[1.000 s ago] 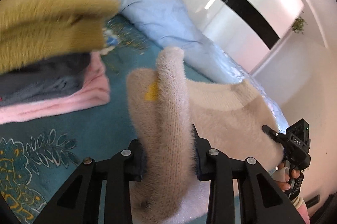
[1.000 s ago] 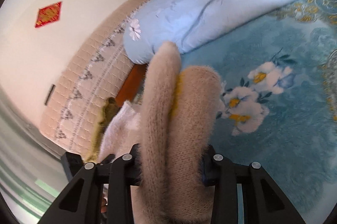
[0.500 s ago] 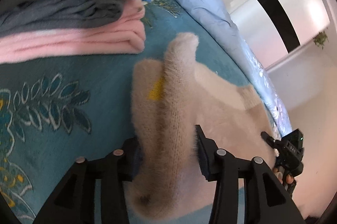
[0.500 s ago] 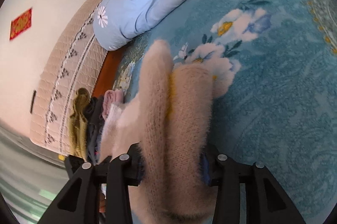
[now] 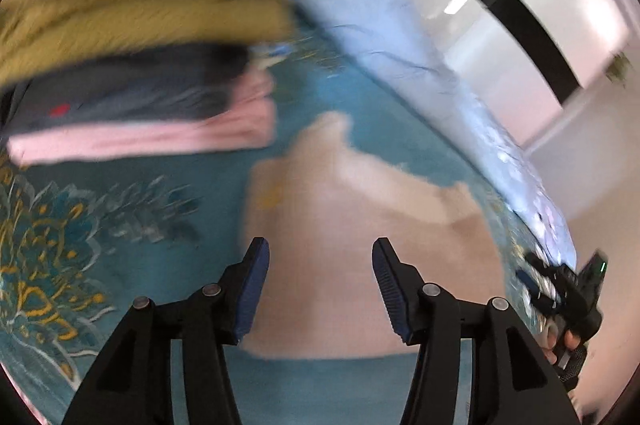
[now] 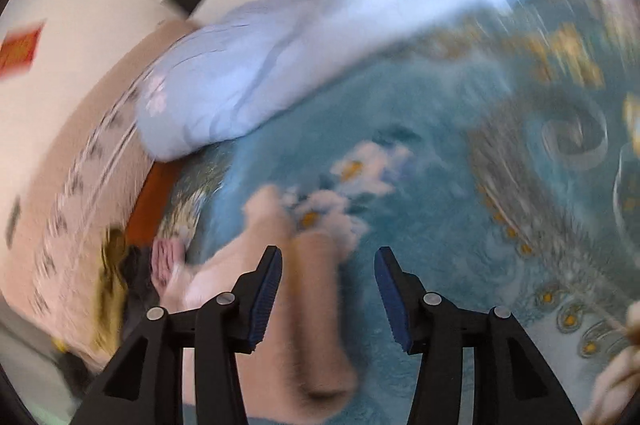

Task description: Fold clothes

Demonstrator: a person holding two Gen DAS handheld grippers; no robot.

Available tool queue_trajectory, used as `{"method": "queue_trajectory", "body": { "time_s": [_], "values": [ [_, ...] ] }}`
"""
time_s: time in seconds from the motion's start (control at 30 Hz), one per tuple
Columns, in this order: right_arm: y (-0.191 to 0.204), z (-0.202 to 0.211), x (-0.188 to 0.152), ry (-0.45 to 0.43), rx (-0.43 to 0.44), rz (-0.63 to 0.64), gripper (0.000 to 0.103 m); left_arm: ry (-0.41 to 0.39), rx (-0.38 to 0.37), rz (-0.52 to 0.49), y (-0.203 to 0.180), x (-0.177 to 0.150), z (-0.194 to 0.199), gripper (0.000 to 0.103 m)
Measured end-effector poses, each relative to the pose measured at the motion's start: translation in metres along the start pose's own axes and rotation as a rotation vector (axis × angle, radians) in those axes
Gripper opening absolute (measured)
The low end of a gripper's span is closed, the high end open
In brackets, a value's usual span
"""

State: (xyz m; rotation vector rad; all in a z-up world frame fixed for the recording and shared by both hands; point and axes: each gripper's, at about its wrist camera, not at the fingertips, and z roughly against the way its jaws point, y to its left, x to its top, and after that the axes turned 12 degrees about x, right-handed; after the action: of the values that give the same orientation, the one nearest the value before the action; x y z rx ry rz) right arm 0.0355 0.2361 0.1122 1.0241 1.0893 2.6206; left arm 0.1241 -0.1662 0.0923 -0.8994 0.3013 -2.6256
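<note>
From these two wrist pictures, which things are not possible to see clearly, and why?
- Beige sweater, left wrist view: motion blur hides its fold lines; the near edge lies behind the left gripper, whose jaws have just been opening, empty.
- Stack of folded clothes, left wrist view: blurred and cut by the left edge.
- Right gripper, left wrist view: smeared, its jaws unreadable there.
- Blanket, right wrist view: pattern streaked by blur.

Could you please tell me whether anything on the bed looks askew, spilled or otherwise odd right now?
Nothing stands out. The beige sweater lies folded on the teal floral bedspread, beside a tidy stack of folded clothes. Both views are motion-blurred, so fine detail is uncertain.
</note>
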Motion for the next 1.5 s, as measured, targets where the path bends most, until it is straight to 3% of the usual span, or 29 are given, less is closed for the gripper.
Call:
{"method": "queue_trajectory", "body": {
  "time_s": [0.1, 0.23, 0.37, 0.47, 0.7, 0.97, 1.2, 1.4, 1.5],
  "values": [
    [0.062, -0.009, -0.020, 0.096, 0.024, 0.266, 0.052, -0.006, -0.012, -0.105, -0.026, -0.014, -0.001, 0.055],
    [0.095, -0.036, -0.059, 0.283, 0.037, 0.463, 0.049, 0.036, 0.001, -0.158, -0.032, -0.033, -0.017, 0.055],
    [0.064, -0.040, -0.057, 0.241, -0.013, 0.389, 0.047, 0.043, -0.027, -0.153, -0.017, -0.044, -0.023, 0.055],
    [0.044, -0.054, -0.057, 0.265, 0.001, 0.301, 0.047, 0.043, -0.043, -0.147, -0.016, -0.044, -0.027, 0.055],
    [0.043, -0.072, -0.063, 0.287, -0.052, 0.325, 0.047, 0.088, -0.040, -0.115, -0.015, -0.047, -0.049, 0.055],
    [0.044, -0.057, -0.065, 0.234, -0.047, 0.254, 0.047, 0.063, 0.040, -0.139, -0.028, -0.057, -0.036, 0.055],
    [0.046, -0.020, -0.073, 0.246, -0.088, 0.323, 0.049, 0.022, 0.119, -0.127, -0.035, -0.088, -0.007, 0.055],
    [0.023, -0.001, -0.087, 0.292, -0.112, 0.339, 0.049, -0.008, 0.185, -0.065, -0.054, -0.115, 0.002, 0.055],
    [0.012, 0.010, -0.095, 0.275, -0.116, 0.364, 0.049, -0.005, 0.208, -0.067, -0.069, -0.124, 0.000, 0.055]
  ]
}}
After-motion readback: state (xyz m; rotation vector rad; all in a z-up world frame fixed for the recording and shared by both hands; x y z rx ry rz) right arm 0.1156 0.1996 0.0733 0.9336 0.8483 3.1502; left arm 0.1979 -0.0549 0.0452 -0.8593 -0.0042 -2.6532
